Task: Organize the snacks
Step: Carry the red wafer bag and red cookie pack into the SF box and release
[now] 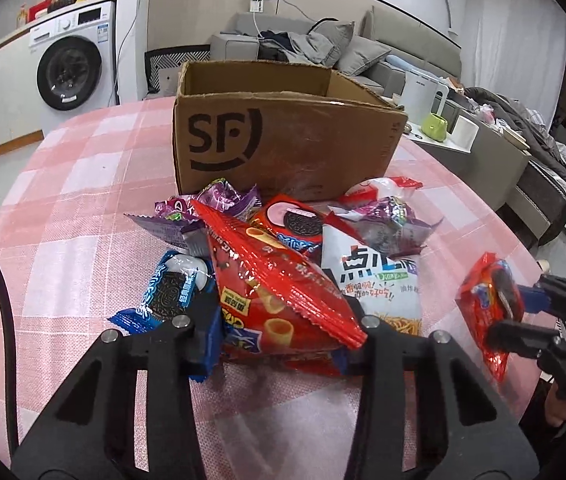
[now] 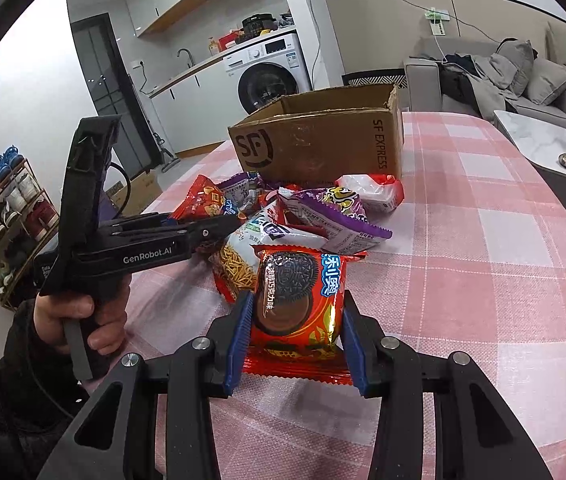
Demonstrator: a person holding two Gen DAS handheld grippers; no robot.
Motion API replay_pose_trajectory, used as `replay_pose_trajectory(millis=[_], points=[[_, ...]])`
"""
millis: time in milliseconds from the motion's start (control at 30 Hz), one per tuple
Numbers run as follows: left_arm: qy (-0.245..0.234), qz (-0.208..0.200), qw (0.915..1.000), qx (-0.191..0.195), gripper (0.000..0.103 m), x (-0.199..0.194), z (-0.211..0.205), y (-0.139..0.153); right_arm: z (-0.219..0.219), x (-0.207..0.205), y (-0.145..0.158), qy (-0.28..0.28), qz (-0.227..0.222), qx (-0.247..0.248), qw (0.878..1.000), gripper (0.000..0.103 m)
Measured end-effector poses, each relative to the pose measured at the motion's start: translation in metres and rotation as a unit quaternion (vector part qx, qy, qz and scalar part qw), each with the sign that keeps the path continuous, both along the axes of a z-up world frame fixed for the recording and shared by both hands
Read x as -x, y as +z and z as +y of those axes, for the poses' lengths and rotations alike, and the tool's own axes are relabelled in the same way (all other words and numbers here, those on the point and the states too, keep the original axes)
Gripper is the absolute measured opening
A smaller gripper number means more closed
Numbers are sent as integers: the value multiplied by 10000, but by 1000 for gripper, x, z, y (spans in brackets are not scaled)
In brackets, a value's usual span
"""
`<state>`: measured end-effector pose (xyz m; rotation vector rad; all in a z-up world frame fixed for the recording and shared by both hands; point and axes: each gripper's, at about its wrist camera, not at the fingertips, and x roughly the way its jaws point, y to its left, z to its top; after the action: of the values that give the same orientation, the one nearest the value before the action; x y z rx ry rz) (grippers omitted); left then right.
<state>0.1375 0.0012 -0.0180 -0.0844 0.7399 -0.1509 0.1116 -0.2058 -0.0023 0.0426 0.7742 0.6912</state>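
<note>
While the right claw (image 2: 297,344) is clamped on a red Oreo packet (image 2: 298,300) (glossy foil, dark cookie printed on front), the left claw (image 1: 283,336) is closed on a large red snack bag (image 1: 279,288) with crimped edges. Ahead of both claws lies the snack pile (image 2: 303,216), and beyond it the open cardboard box (image 1: 283,140) on the pink-checked desk (image 2: 483,240).
</note>
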Motion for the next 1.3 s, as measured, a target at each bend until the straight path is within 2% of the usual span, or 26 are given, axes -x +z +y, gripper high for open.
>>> replay_pose_trajectory(millis=[400,700,1300], points=[[45,-471,9989,-52,39,28,4,30,-4,-5,7,-119,-164,-22,9998,42],[183,-663,9976,6,39,38,12,50,-5,-17,31,-212,-462,12,9987,42],[217,-933,9954,-5,39,28,15,88,-3,-51,72,-266,-627,-182,9975,42]])
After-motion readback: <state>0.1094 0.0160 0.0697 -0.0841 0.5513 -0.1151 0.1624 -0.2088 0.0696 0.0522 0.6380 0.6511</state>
